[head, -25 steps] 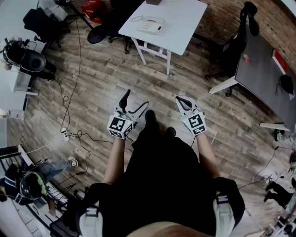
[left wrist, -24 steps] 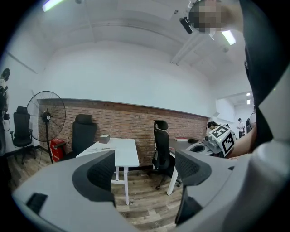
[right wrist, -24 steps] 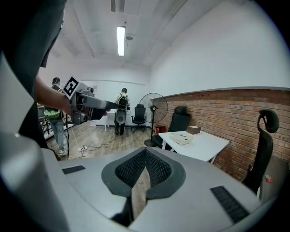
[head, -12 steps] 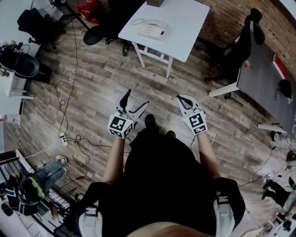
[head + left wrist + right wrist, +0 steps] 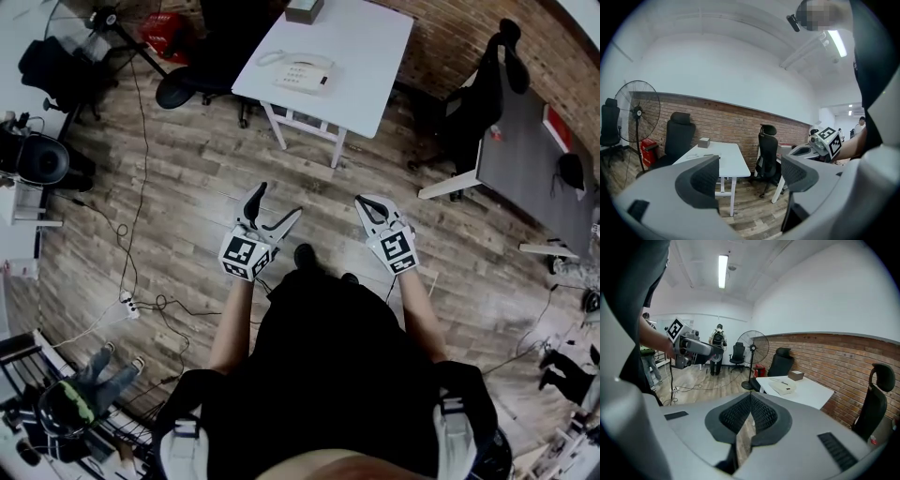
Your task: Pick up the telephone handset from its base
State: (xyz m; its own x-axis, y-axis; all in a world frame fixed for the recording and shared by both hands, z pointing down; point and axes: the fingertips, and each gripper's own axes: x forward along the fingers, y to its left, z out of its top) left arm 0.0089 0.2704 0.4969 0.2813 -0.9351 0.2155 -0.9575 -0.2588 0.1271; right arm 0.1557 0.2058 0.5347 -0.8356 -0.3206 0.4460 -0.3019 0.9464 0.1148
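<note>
Out on the wooden floor (image 5: 187, 159), well short of the goal: the person stands in open space with the white bench (image 5: 375, 56) far ahead, and an office chair (image 5: 187, 80) parked at the bench's left corner. Cables (image 5: 131, 206) trail across the boards to the left.

The telephone (image 5: 302, 73) sits on the bench toward its left side, and a small box (image 5: 303, 11) lies beyond it near the far edge. The handset appears to rest in its base along the phone's left side, though it is too small here to separate cleanly. The right gripper view shows the phone (image 5: 783, 386) as a pale wedge, with the box (image 5: 795, 375) just behind it.

Left tongs (image 5: 275, 203) are spread wide with nothing between the jaws. In their own view (image 5: 750, 176), only bench and chairs show through the gap. Right tongs (image 5: 368, 202) are clenched pad to pad on nothing (image 5: 750, 416).

Judgement: the step in hand is the approach.
- Walk up square to the bench's near edge, minding the chair and cables.
- Use the already-spread left tongs.
- Come down across the handset's middle, jaws straddling its narrow width.
- Lift straight up so the cord doesn't drag the base.
- The right tongs could steady the base if it shifts.
</note>
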